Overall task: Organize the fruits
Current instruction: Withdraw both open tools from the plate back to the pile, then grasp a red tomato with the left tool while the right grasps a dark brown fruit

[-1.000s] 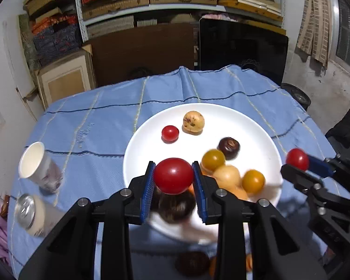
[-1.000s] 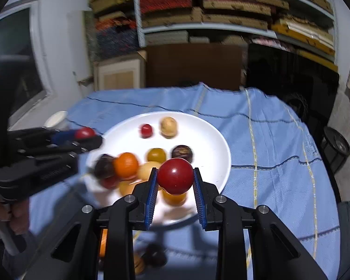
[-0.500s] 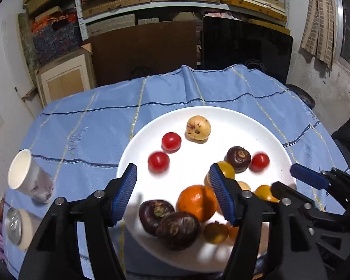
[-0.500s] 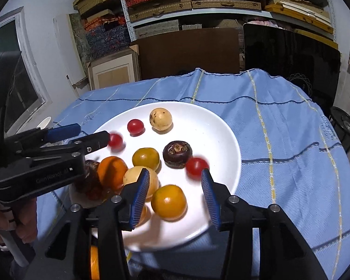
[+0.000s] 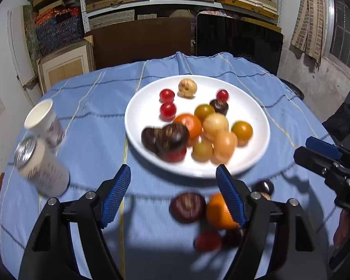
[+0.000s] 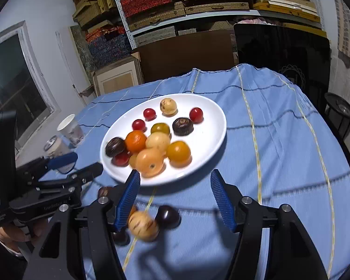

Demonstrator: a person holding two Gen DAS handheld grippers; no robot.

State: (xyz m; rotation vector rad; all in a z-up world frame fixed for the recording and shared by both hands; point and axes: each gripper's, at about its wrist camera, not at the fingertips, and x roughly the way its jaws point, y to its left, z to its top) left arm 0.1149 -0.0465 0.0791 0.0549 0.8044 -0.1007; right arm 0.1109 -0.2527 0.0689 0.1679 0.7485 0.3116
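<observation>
A white plate (image 5: 249, 107) (image 6: 210, 121) on the blue tablecloth holds several fruits: red cherry tomatoes (image 5: 167, 111), an orange (image 5: 189, 122) (image 6: 135, 141), yellow and dark brown ones. My left gripper (image 5: 173, 191) is open and empty, just short of the plate's near rim. Loose fruits lie on the cloth near it: a dark one (image 5: 187, 207), an orange one (image 5: 219, 210), a red one (image 5: 207, 241). My right gripper (image 6: 175, 198) is open and empty, with a tan fruit (image 6: 143, 225) and a dark fruit (image 6: 167, 216) on the cloth below it.
A paper cup (image 5: 44, 119) (image 6: 70, 126) and a can (image 5: 40, 165) (image 6: 54, 145) stand left of the plate. The right gripper shows at the right of the left wrist view (image 5: 319, 156). Shelves, boxes and a dark screen stand behind the table.
Both grippers let go of their red tomatoes, which now lie on the plate. Both jaws opened wide and both grippers pulled back from the plate towards the near edge.
</observation>
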